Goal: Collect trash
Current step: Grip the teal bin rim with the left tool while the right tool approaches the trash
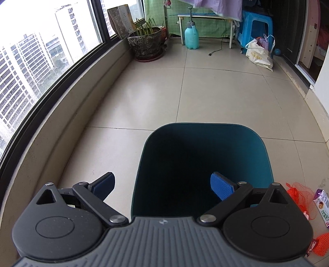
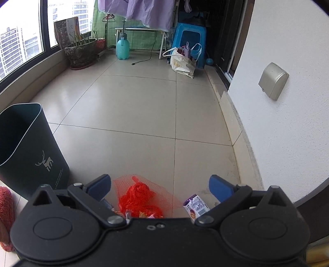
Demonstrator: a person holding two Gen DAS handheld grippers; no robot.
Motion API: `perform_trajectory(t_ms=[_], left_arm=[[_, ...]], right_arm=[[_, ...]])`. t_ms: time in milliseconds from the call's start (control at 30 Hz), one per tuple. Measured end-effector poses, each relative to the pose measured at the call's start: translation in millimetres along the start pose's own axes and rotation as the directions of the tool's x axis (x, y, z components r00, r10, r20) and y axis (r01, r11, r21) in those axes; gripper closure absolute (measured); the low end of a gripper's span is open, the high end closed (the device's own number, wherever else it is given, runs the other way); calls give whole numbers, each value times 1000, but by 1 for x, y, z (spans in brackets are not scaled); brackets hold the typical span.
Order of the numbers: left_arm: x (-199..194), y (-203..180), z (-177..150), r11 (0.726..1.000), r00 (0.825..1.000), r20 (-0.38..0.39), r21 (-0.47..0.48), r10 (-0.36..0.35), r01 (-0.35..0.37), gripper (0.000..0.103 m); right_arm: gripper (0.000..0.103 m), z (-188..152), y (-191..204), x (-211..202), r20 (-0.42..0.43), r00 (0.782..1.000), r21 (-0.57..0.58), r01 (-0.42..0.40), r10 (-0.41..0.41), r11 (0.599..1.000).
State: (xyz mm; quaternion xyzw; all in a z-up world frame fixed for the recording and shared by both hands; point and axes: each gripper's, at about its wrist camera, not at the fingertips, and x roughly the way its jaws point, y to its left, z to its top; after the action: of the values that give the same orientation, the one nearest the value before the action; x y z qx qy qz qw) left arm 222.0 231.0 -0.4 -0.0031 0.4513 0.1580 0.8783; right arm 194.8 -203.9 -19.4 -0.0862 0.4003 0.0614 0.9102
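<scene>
On a tiled balcony floor (image 2: 144, 115), two hand-held grippers hover with their blue-padded fingers spread wide apart and nothing between them. The left hand-held gripper (image 1: 162, 184) sits directly above the open mouth of a dark teal trash bin (image 1: 201, 164), whose inside looks dark and shadowed. The right hand-held gripper (image 2: 160, 188) hangs over the trash lying on the floor: a crumpled red mesh net (image 2: 139, 195) straight between its fingers, and a small purple-and-white drink carton (image 2: 195, 206) just beside the net, near the right finger. Part of a colourful wrapper shows under the net at the gripper's edge. The bin stands to the left of this litter, a white deer emblem on its side. Farther off, a potted plant (image 2: 81, 52) rests by the window ledge, a light-blue pump sprayer (image 2: 122, 48) stands near a white bench (image 1: 205, 19), and a white shopping bag (image 2: 182, 61) slumps against a blue plastic stool (image 2: 189, 39).
</scene>
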Motion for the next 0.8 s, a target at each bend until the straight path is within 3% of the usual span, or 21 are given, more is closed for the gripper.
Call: perform_trajectory(t_ms=[100, 233, 400, 800], left_arm=[[12, 7, 2, 1000, 1000, 3, -9, 12, -12, 4], [31, 15, 1, 999, 999, -21, -25, 33, -34, 4], [70, 29, 3, 995, 991, -137, -98, -1, -12, 35], [93, 22, -8, 998, 985, -171, -59, 3, -14, 35]], right_arm=[[2, -9, -6, 14, -40, 999, 35, 6, -5, 999], [2, -12, -3, 20, -70, 998, -4, 2, -2, 1000], [2, -12, 3, 29, -91, 996, -26, -2, 0, 1000], [2, -8, 14, 35, -108, 993, -60, -53, 46, 997]])
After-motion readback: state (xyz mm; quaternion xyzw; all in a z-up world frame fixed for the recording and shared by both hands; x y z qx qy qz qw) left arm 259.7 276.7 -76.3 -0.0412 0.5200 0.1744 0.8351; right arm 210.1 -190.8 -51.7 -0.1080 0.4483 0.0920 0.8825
